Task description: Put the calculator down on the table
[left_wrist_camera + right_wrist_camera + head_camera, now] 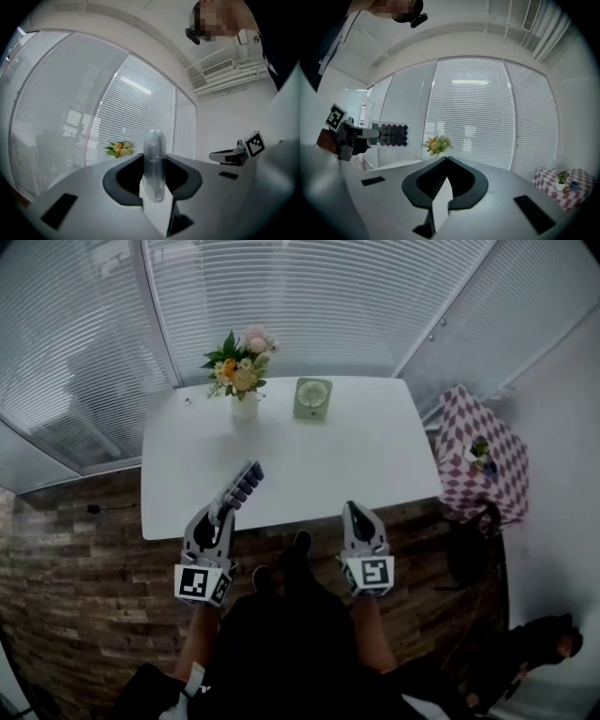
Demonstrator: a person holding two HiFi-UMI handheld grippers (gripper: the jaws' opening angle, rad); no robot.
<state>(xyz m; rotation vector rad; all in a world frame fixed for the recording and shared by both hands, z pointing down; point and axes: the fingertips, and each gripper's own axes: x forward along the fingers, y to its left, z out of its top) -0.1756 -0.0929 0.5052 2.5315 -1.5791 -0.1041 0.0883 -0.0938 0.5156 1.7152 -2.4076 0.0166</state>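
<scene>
Left gripper (223, 514) clamps the calculator (242, 486) edge-on between partly closed jaws, holding it in the air above the near edge of the table (375, 456). Right gripper (360, 519), near it, has its jaws together with nothing between them.

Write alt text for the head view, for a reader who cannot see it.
The left gripper holds a calculator in its jaws over the near side of a white table; the right gripper is shut and empty. A vase of flowers and a green device stand at the far edge.
</scene>
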